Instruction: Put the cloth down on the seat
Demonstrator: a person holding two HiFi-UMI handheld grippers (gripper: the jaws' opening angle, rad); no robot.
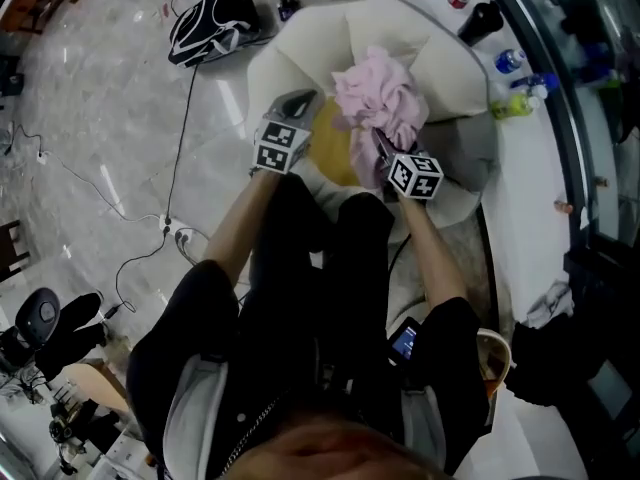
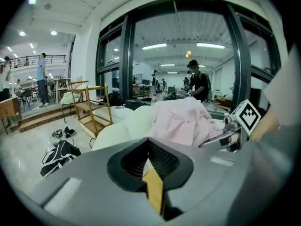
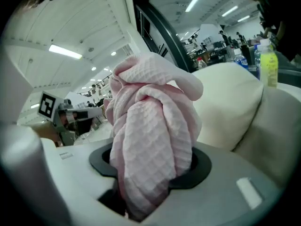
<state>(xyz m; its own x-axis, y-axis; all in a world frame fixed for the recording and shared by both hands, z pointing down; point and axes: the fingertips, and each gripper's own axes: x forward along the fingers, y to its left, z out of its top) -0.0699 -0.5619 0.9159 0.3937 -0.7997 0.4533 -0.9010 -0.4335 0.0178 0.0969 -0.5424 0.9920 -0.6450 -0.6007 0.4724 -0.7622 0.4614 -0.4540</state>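
Nearest the person, both grippers reach over a cream armchair (image 1: pixel 300 38). On the left, the left gripper (image 1: pixel 298 105) (image 2: pixel 151 166) hangs above the yellow seat (image 1: pixel 335 153); its jaws seem only a sliver apart, with nothing in them. To the right, the right gripper (image 1: pixel 381 148) (image 3: pixel 150 175) is clamped on the pink cloth (image 1: pixel 380 103) (image 3: pixel 150 126), which is held bunched over the seat. Farther left, a black backpack (image 1: pixel 212 23) lies on the floor.

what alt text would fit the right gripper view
A bunched pink cloth is clamped between the jaws of the right gripper, filling the middle of the frame. Behind it sits a cream armchair, with the left gripper at the left edge.
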